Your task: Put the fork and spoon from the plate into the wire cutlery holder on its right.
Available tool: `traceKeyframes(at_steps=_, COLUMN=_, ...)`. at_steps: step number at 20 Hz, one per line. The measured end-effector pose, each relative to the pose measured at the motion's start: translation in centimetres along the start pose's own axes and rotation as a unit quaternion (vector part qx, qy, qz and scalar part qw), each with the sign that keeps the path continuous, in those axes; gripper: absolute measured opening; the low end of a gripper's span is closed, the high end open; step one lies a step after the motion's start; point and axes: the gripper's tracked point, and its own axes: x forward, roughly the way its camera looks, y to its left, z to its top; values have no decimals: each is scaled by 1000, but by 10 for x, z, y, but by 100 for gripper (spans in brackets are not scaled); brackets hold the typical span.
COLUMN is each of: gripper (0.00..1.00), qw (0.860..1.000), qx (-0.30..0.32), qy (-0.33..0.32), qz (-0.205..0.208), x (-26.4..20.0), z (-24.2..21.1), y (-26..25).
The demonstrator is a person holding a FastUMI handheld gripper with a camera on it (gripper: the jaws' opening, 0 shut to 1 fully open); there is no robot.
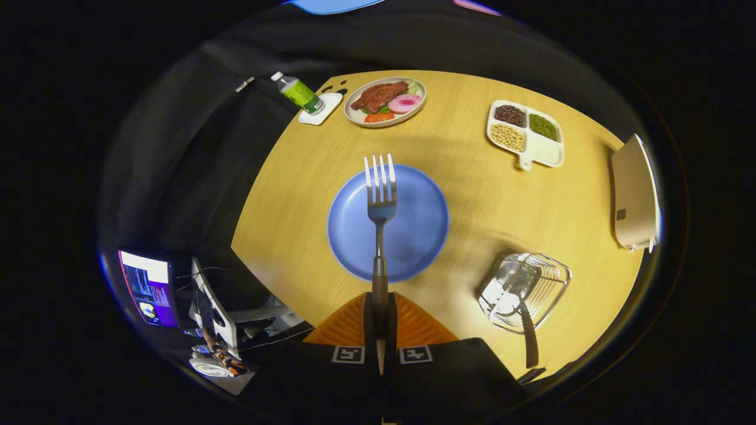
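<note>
Above the blue plate, the gripper is pinching the fork by its handle between closed fingers; carrying it level rightward to the wire cutlery holder, then tipping it handle-down, seems wise.

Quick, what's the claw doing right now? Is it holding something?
Claw: closed on the fork handle, holding it over the blue plate, prongs pointing away.

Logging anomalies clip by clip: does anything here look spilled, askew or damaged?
Nothing stands out. The tool is shut on the fork, held straight above the bare blue plate. One utensil already stands in the wire cutlery holder, handle leaning out. The food dishes look tidy.
</note>
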Motion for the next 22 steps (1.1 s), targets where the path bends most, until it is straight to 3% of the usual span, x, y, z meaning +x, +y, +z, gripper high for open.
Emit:
traceKeyframes(at_steps=5, gripper=6, qw=996, qx=-42, qy=34, qz=-69, x=-56, z=-26, y=-63)
traceKeyframes(at_steps=9, gripper=7, qw=990, qx=-58, qy=93, qz=-88, x=-74, z=-52, y=-93)
traceKeyframes(at_steps=17, gripper=7, qw=957, qx=-107, qy=237, qz=-129, x=-84, z=-89, y=-142)
traceKeyframes(at_steps=22, gripper=7, qw=944, qx=-104, qy=282, qz=-139, x=-77, z=-86, y=-160)
